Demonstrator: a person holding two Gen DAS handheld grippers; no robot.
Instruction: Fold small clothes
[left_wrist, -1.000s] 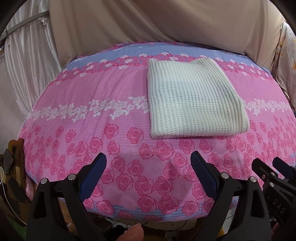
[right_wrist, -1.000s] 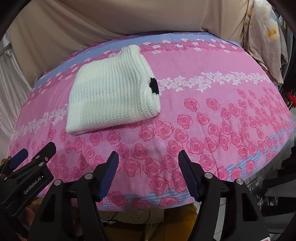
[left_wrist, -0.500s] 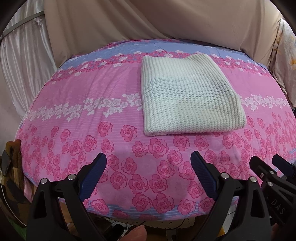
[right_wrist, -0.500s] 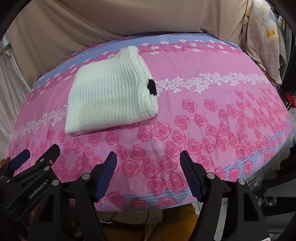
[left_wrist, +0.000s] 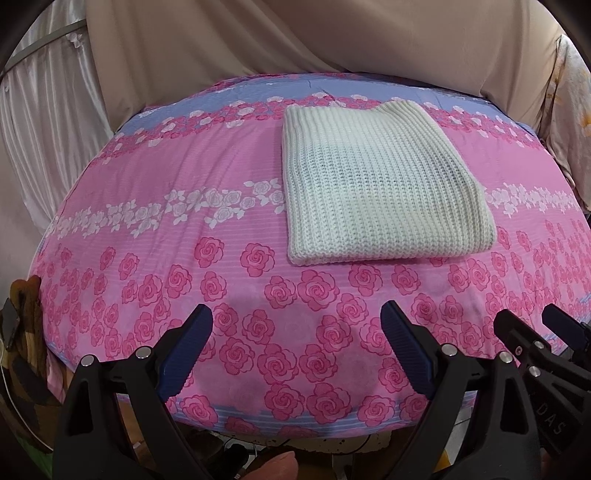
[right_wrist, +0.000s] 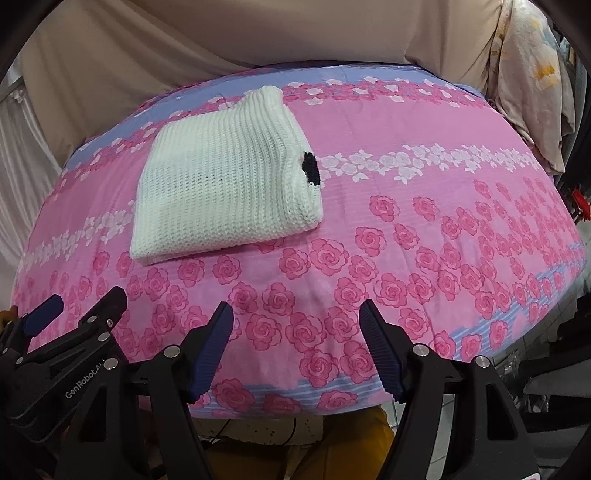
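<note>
Your left hand-held gripper (left_wrist: 295, 347) hangs at six o'clock in its own view, jaws spread wide with nothing between the blue pads, only rose-printed cloth showing through the gap. That looks like a rest pose: it sits off the near edge of the counter (left_wrist: 147, 177), well apart from the work, so neither finger can drag the fabric.

The white knit garment (left_wrist: 376, 184) lies flat at about one o'clock from that gripper, toward the far side of the counter. It is already a neat rectangle, with a rounded doubled edge facing you and its sides roughly square to the pattern stripes. In the right wrist view the same garment (right_wrist: 225, 184) sits at eleven o'clock, and a small black patch (right_wrist: 310, 170) peeks out at its right edge, where the layers meet. I judge the fold finished, or nearly so; that exposed patch is the only bit you might tuck in.

Your right hand-held gripper (right_wrist: 295, 334) is likewise open and empty at six o'clock, over the near edge. The right half of the counter beyond it is bare cloth.
</note>
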